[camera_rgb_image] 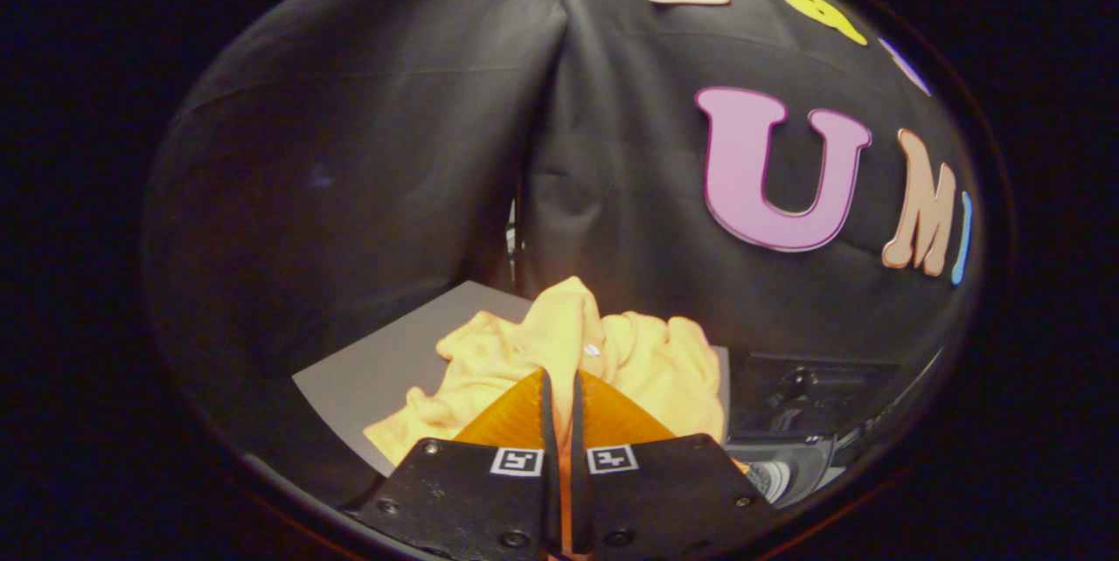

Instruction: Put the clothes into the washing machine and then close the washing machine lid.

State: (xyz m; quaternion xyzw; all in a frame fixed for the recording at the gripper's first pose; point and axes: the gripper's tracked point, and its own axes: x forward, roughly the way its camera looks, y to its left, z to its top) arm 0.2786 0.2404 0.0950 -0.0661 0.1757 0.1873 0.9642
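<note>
A yellow-orange garment (524, 351) is bunched up just ahead of my fingers, with a fold of it rising in a peak between the fingertips. My gripper (560, 377) is shut on that fold, the two fingers nearly touching with a thin strip of cloth pinched between them. The rest of the garment drapes down over a grey table top (385, 377), spreading to both sides of the fingers. A dark machine part with a round knob (800, 386) lies low to the right of the garment; whether it is the washing machine I cannot tell.
The grey table top ends in an edge in front of the garment on the left. Black booth cloth hangs close behind the table and wraps around both sides. A pale ribbed piece (774, 478) sits low beside the right finger.
</note>
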